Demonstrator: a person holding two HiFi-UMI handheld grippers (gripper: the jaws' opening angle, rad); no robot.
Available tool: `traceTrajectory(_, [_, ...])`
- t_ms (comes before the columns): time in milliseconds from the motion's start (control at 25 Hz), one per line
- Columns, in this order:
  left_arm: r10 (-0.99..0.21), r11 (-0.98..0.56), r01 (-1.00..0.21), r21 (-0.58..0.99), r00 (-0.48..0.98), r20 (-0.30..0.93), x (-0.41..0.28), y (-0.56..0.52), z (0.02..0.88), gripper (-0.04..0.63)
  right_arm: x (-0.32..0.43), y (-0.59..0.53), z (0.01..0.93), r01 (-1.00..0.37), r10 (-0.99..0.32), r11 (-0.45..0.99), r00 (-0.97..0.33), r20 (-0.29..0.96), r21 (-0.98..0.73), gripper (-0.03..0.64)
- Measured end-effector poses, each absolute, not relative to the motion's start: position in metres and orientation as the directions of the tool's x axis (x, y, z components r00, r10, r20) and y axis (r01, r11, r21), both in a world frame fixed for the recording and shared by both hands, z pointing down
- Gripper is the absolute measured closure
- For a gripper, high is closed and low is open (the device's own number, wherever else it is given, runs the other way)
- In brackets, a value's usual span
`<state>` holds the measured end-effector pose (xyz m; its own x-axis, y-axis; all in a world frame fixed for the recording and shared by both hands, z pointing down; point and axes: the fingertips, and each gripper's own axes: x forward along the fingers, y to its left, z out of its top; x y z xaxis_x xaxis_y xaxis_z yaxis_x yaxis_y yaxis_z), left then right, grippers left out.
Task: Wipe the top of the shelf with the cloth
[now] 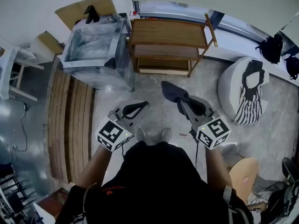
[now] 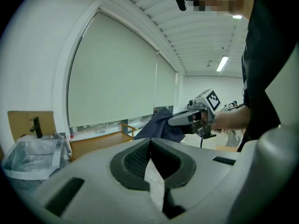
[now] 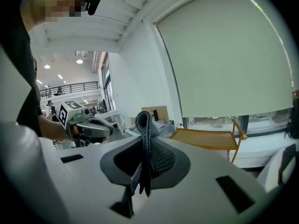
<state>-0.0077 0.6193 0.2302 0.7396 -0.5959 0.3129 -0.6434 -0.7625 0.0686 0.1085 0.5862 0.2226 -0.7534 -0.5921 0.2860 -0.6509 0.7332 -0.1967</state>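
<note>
cloth (image 3: 145,139) pinched in right gripper (image 3: 142,171), near shelf (image 1: 168,31)

Head view. Shelf (image 1: 168,31): the top board covers most of the lower tiers, only their front strips show. Person's torso (image 1: 159,181) hides the floor underfoot and part of a round wooden seat (image 1: 244,171). Black bag (image 1: 292,66) cut by the right edge. Clear bin (image 1: 96,50): contents unreadable through the plastic.

Left gripper view. Cloth (image 2: 161,125) covers the shelf's right end. Shelf legs lost behind the left gripper (image 2: 150,143) body.

Right gripper view. Cloth's lower part sinks between the right gripper (image 3: 145,139) pads (image 3: 161,157), out of sight. Shelf below its top board hidden.
</note>
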Motion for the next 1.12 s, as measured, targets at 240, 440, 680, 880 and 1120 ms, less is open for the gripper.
traceTrajectory(240, [-0.625,-0.746,-0.664,0.053,0.725,0.288,0.021,0.609,0.231,0.574,0.141,0.581,0.236,-0.632,-0.565,0.745,-0.769,0.299,-0.216,0.584])
traceTrajectory(440, [-0.632,-0.742,-0.669,0.042,0.720,0.288,0.055,0.596,0.230,0.574,0.171,0.569,0.241,-0.618,-0.547,0.755,-0.779,0.307,-0.222,0.584])
traceTrajectory(680, [-0.638,-0.738,-0.674,0.038,0.715,0.285,0.084,0.584,0.232,0.574,0.202,0.556,0.248,-0.615,-0.541,0.754,-0.781,0.313,-0.231,0.584])
traceTrajectory(880, [-0.648,-0.725,-0.687,0.043,0.703,0.294,0.091,0.570,0.237,0.574,0.214,0.541,0.253,-0.612,-0.535,0.754,-0.783,0.317,-0.239,0.584])
traceTrajectory(1120, [-0.656,-0.717,-0.695,0.044,0.695,0.294,0.096,0.548,0.238,0.574,0.220,0.522,0.258,-0.609,-0.530,0.754,-0.785,0.319,-0.247,0.584])
